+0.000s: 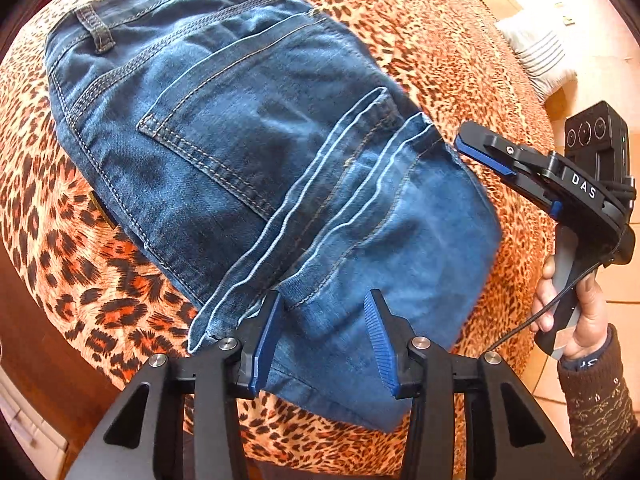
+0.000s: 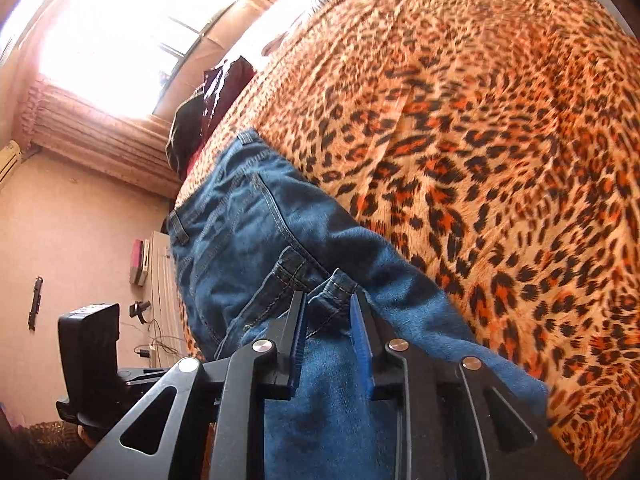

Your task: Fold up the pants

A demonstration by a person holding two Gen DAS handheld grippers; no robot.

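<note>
Blue jeans (image 1: pixel 256 152) lie folded into a compact bundle on a leopard-print bedspread (image 1: pixel 420 32), back pocket and waistband up. My left gripper (image 1: pixel 324 328) is open just above the bundle's near folded edge, holding nothing. My right gripper (image 1: pixel 486 152) shows at the right of the left wrist view, beside the bundle's right edge, held by a hand. In the right wrist view the right gripper (image 2: pixel 330 320) has its jaws partly open, with the jeans (image 2: pixel 256 240) and a denim fold behind the gap; it grips nothing that I can see.
The leopard bedspread (image 2: pixel 480 140) covers the whole bed. A white striped pillow (image 1: pixel 536 52) lies past the bed's far right. A dark garment (image 2: pixel 200 120) sits at the bed's edge near a bright window (image 2: pixel 120 32). Tiled floor (image 1: pixel 616 280) is to the right.
</note>
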